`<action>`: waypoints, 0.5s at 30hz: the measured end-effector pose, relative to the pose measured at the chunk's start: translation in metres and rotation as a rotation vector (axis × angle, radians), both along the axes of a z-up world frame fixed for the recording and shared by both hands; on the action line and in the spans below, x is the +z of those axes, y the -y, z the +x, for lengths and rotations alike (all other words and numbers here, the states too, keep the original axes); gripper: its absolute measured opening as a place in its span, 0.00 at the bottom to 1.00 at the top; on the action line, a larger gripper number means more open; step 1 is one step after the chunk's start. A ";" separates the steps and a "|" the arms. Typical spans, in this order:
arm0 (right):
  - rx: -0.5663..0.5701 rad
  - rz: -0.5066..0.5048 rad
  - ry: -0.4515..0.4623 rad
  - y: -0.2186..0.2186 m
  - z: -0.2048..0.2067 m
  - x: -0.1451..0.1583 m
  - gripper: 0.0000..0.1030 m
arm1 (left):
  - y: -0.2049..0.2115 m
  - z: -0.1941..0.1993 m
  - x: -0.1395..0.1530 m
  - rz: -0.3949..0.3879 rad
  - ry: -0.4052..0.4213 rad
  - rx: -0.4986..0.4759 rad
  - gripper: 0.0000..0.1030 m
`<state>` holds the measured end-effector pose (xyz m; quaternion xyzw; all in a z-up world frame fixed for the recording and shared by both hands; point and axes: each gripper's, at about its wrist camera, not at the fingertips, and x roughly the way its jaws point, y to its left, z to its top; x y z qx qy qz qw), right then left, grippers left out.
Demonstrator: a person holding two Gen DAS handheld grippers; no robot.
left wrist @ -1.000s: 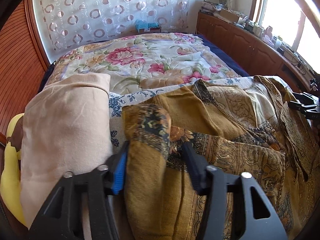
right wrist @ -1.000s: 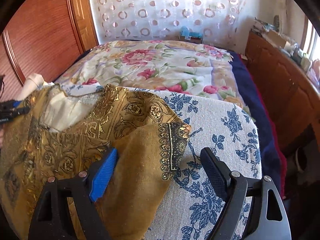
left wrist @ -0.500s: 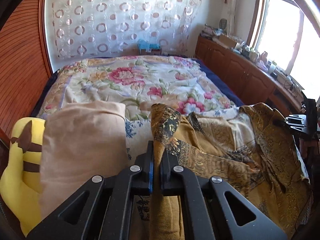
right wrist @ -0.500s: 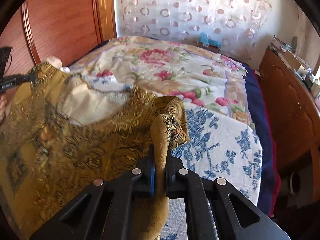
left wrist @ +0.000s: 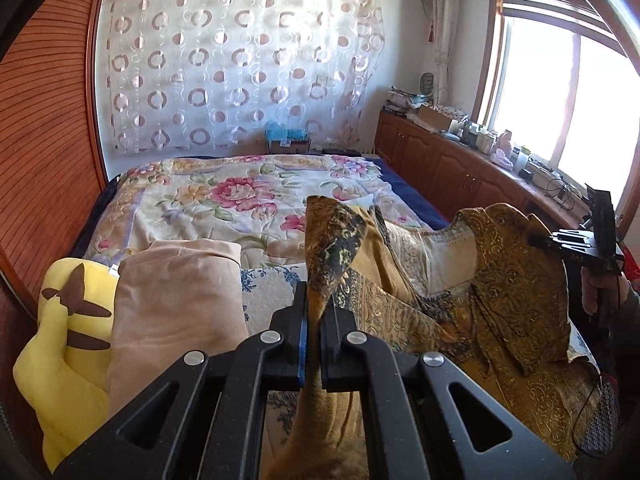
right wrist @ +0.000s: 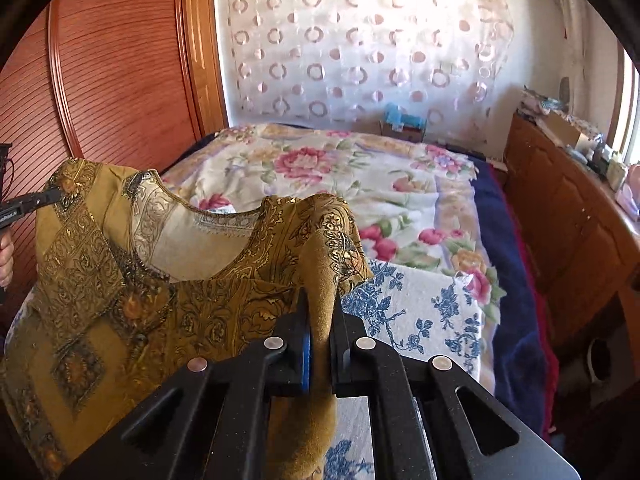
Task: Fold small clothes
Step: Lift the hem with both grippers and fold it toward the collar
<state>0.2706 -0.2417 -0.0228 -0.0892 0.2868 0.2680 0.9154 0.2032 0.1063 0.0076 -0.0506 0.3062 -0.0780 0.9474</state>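
The left gripper [left wrist: 316, 320] is clamped on one sleeve of the mustard patterned top [left wrist: 500, 296], and the right gripper [right wrist: 320, 320] is clamped on the other sleeve, so the garment hangs stretched between them with its neckline [right wrist: 224, 224] sagging open above the blue-floral cloth [right wrist: 416, 308]. A beige folded garment [left wrist: 176, 312] lies just left of the left gripper, touching a yellow plush toy [left wrist: 64, 344]. The floral quilt [right wrist: 360, 176] spreads wide beyond, bounded by the wooden wardrobe [right wrist: 120, 80] and the sideboard [right wrist: 580, 216].
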 end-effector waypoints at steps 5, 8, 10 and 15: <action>-0.002 0.011 0.033 0.005 -0.025 0.000 0.06 | 0.003 -0.028 0.001 -0.006 0.029 -0.006 0.05; 0.007 0.023 0.049 0.008 -0.039 0.002 0.06 | 0.005 -0.043 0.000 -0.010 0.046 -0.013 0.05; 0.008 0.020 0.060 0.010 -0.049 0.002 0.06 | 0.006 -0.054 -0.001 -0.012 0.052 -0.018 0.05; 0.003 0.018 0.075 0.016 -0.071 -0.002 0.06 | 0.008 -0.080 -0.002 -0.010 0.069 -0.024 0.05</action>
